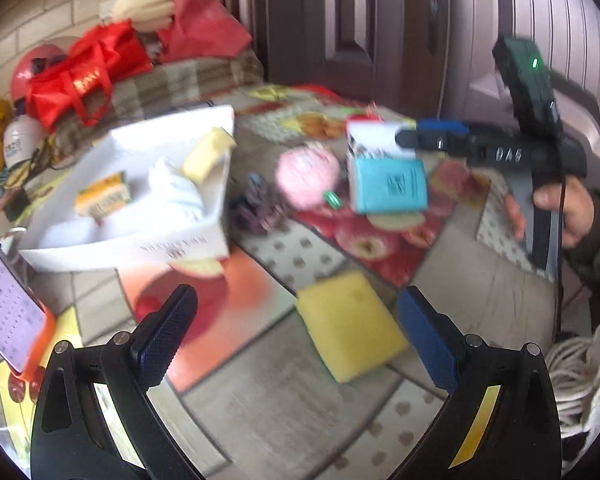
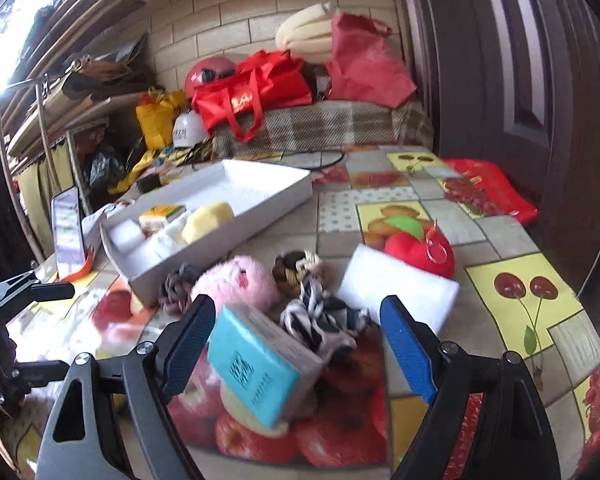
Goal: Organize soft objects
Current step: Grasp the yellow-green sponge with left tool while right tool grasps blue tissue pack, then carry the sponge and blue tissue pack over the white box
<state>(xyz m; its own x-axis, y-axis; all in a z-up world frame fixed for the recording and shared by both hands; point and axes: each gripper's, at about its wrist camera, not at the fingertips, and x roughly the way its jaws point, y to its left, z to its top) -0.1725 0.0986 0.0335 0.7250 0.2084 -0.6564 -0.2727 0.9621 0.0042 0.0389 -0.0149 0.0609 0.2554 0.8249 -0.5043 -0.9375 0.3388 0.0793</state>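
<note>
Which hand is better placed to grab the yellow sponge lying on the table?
Left. The yellow sponge lies just ahead of the open left tongs; the open right tongs face the teal tissue pack instead.

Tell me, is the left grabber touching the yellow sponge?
Apart. The left wrist view shows the left gripper open, with the yellow sponge lying on the table between the fingers and bare tablecloth showing on both sides of it.

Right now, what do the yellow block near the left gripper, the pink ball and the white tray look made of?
Yellow block: probably foam sponge, with a matte face and soft edges.
Pink ball: plush, with a fuzzy pile.
White tray: likely cardboard, with thin, flat, matte folded walls.
</note>
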